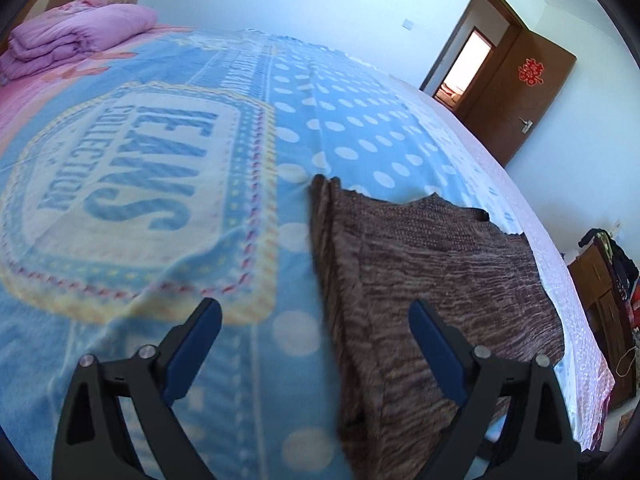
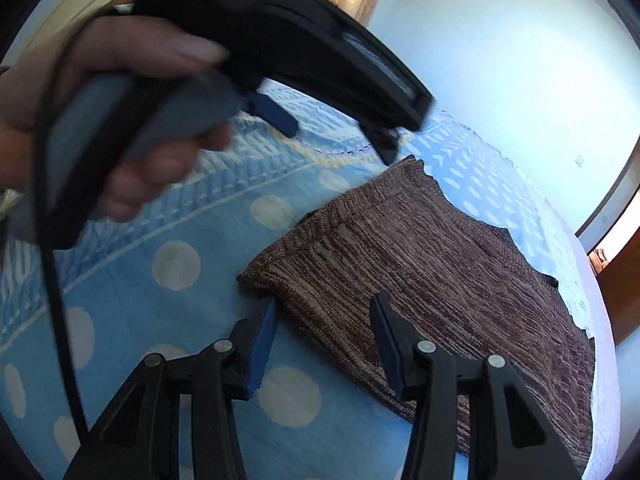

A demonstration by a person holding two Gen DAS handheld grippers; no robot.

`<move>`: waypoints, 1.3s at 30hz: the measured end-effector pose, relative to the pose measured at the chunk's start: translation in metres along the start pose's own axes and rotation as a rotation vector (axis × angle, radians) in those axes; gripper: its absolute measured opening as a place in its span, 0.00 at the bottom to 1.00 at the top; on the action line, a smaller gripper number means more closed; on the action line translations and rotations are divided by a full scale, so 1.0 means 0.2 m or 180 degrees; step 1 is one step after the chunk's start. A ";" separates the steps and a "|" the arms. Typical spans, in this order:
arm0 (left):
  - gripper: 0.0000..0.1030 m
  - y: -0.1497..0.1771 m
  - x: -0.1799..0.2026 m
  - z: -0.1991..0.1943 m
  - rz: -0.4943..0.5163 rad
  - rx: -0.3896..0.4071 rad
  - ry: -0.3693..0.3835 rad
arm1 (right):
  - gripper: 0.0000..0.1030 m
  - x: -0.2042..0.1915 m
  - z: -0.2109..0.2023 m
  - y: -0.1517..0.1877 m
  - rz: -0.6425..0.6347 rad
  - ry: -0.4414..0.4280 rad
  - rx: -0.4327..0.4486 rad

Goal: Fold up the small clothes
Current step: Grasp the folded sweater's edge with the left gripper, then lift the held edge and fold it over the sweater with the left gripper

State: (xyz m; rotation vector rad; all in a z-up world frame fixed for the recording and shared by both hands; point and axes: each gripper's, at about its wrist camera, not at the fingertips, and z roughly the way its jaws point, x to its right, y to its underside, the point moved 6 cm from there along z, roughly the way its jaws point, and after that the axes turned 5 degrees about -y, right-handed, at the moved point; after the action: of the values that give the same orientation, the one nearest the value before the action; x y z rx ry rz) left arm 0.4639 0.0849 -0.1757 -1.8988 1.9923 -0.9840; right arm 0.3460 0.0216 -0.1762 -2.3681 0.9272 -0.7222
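Both tools, left (image 1: pixel 316 312) and right (image 2: pixel 324 308), are held open and empty over brown knit garment (image 2: pixel 420 272) laid on bed (image 2: pixel 140 300).

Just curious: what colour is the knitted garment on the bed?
Mottled brown knitted garment, streaked dark and tan; clearest in the right wrist view.

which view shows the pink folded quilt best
The left wrist view: the pink folded quilt lies in plain sight at the far end of the bed. The right wrist view shows none of it; the hand fills that side.
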 end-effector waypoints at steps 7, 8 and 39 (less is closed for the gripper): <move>0.73 -0.10 0.05 0.16 0.0095 -0.0104 0.0032 | 0.26 -0.02 0.02 0.00 -0.0037 -0.0008 -0.0023; 0.70 -0.11 0.05 0.18 0.0090 -0.0122 0.0057 | 0.23 -0.03 0.02 0.00 -0.0041 -0.0013 -0.0025; 0.08 -0.18 0.09 0.27 0.0204 -0.0057 0.0068 | 0.07 0.08 0.03 0.02 0.0259 -0.0195 0.0027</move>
State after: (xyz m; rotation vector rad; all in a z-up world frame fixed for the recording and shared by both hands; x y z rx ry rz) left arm 0.5218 0.0526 -0.1900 -1.8286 2.0669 -0.9768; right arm 0.3580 0.0094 -0.1776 -2.3171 0.9861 -0.6177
